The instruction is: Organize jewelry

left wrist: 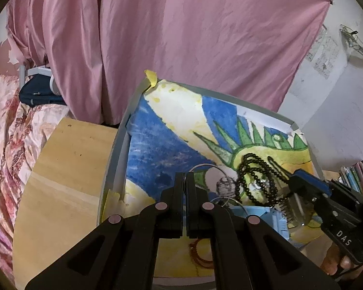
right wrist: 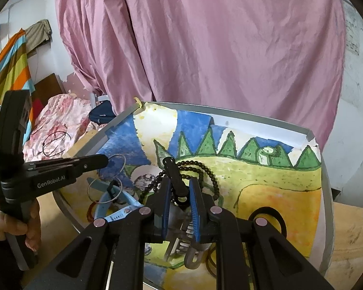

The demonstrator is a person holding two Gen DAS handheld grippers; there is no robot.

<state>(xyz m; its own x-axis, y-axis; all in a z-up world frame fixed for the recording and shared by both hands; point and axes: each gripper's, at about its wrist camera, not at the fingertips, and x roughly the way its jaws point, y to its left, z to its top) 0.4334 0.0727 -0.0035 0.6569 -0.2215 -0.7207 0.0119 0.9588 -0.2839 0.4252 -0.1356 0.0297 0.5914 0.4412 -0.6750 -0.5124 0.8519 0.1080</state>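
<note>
A pink curtain (right wrist: 217, 43) fills the back of both views, with a bed (left wrist: 9, 125) at 9 o'clock. On the desk (left wrist: 67, 169) lies a painting (right wrist: 266, 181), and the jewelry is spread over its near half.

Little looks sorted yet, as I judge it: a blue tray (right wrist: 118, 207) at 8 o'clock of the right view has wire hoops (right wrist: 104, 188) lying over it, an orange band (left wrist: 200, 256) lies loose on the desk edge, and a black ring (right wrist: 266, 217) sits on the painting at 4 o'clock.

The right gripper (right wrist: 179, 205) is about half closed, its blue-padded jaws gripping a black stand (right wrist: 173, 174) that rises between them; the black beads (right wrist: 205, 171) hang draped over that stand, looping to 12 and 2 o'clock of the jaws. A clear brush-like piece (right wrist: 184, 236) sits below.

The left gripper (left wrist: 185, 188) has its jaws pressed nearly together, seemingly pinching a thin hoop wire that curves out at 12 o'clock. Beads hung; hoops, band and ring seem left to place.
</note>
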